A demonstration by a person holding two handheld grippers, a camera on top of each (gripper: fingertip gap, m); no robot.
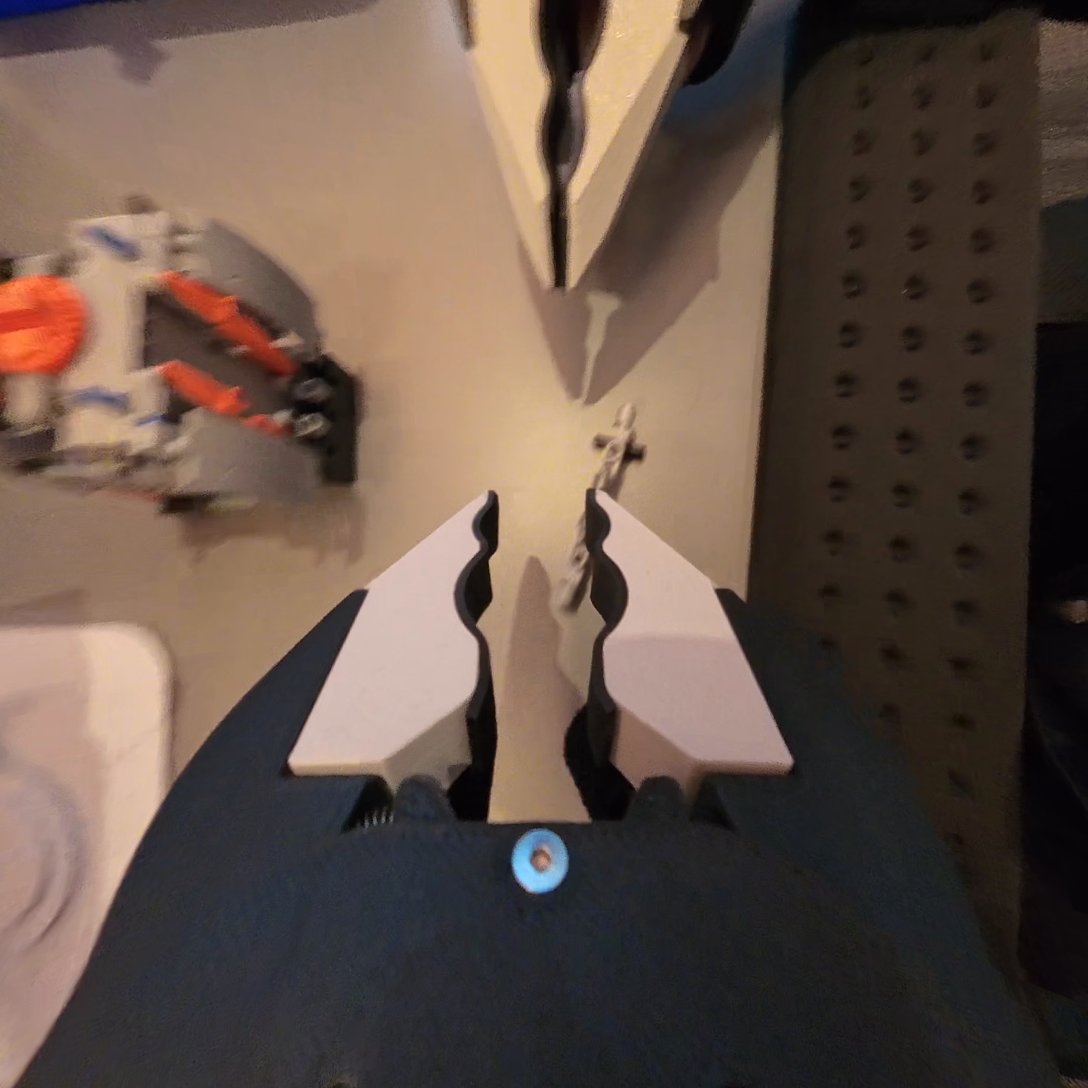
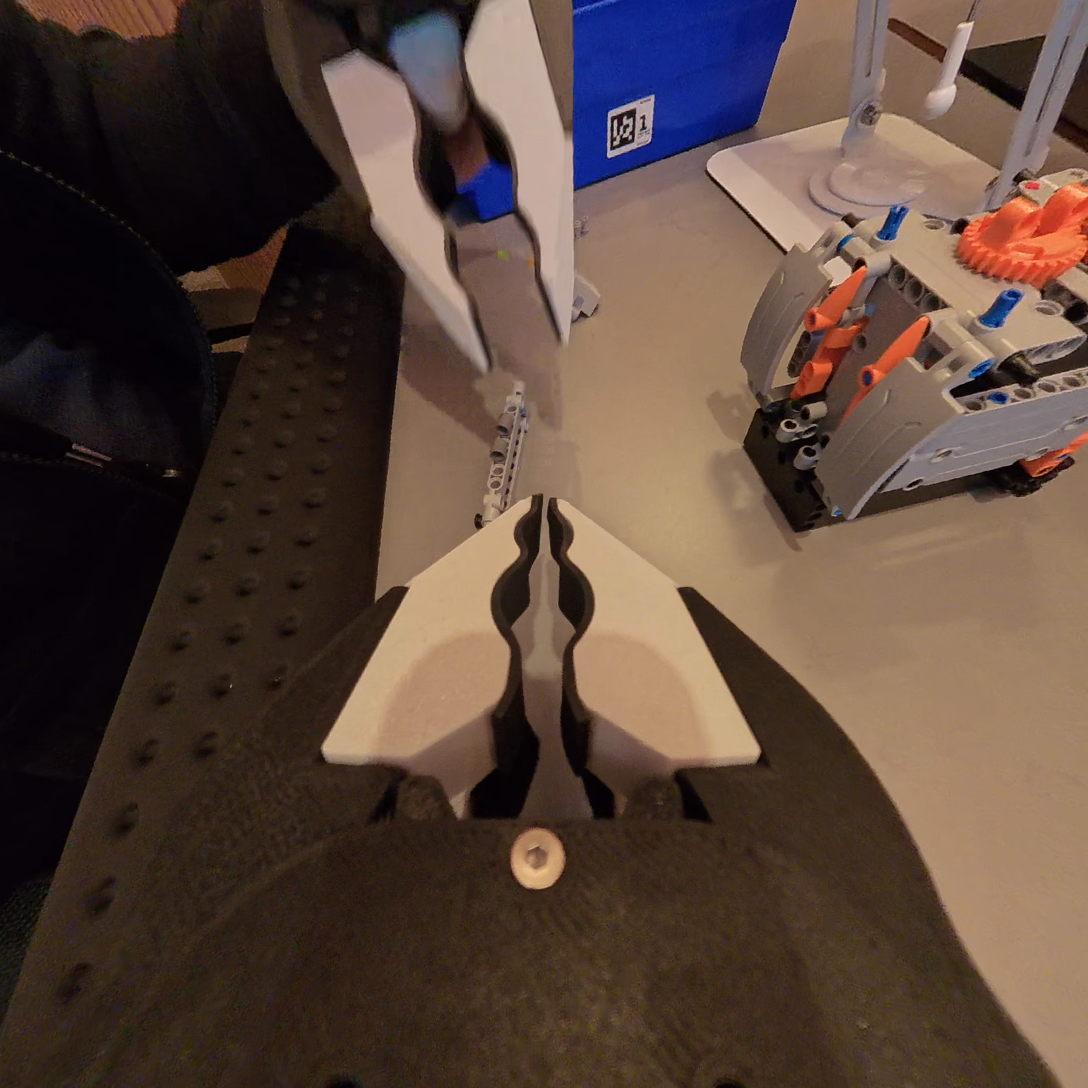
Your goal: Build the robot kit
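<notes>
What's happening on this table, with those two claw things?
A person holds two hand-held grippers over a grey table. The left gripper is open, with a thin grey beam of building-toy parts lying flat just beside its tips. The right gripper is shut and empty, close to the beam's other end. Neither holds anything. A grey, orange and black toy model stands off to one side, a black pegboard strip lies on the other, and a blue box sits behind.
</notes>
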